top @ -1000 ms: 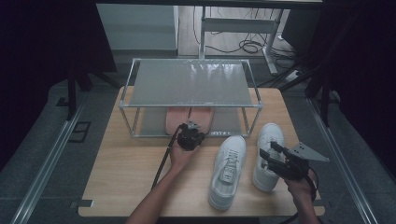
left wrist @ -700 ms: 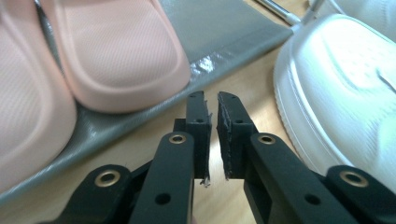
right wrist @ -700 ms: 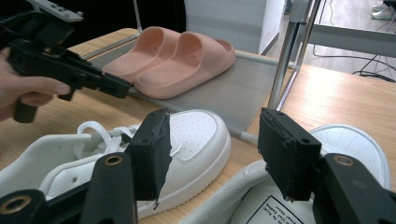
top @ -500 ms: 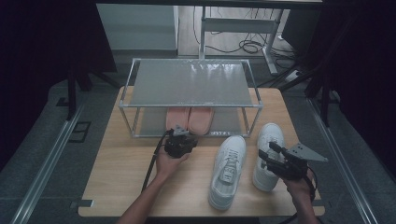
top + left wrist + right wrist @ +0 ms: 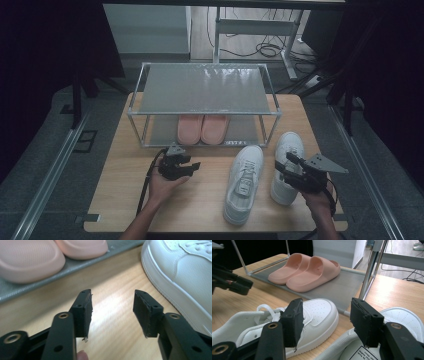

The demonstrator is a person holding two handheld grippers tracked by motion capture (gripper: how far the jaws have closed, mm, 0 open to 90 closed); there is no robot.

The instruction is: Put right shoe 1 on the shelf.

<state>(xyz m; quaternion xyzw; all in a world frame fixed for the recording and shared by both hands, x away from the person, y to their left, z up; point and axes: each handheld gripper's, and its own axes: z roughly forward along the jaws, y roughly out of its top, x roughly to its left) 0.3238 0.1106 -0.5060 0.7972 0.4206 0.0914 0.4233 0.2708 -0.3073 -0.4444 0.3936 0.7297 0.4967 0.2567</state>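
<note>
Two pink slippers [image 5: 202, 128] lie side by side on the lower shelf of a metal rack [image 5: 202, 87]. My left gripper [image 5: 192, 161] hovers over the table just in front of them, its jaws having just been opening, with nothing between them. In the left gripper view the open gripper [image 5: 112, 302] frames bare wood, with the slippers [image 5: 27, 260] ahead and a white sneaker [image 5: 185, 272] to the right. Two white sneakers [image 5: 243, 182] [image 5: 287, 165] stand on the table. My right gripper [image 5: 283, 162] is open above the right sneaker [image 5: 402, 317], its jaws [image 5: 325, 312] holding nothing.
The rack's frosted top shelf covers the back half of the wooden table [image 5: 125, 200]. The rack's upright post [image 5: 368, 272] stands close ahead in the right gripper view. Cables and a desk frame [image 5: 260, 30] lie on the floor beyond.
The left gripper has drawn back from the slippers toward the person and to the left, and its jaws have opened. Both slippers now show on the lower shelf. The right gripper has stayed put.
</note>
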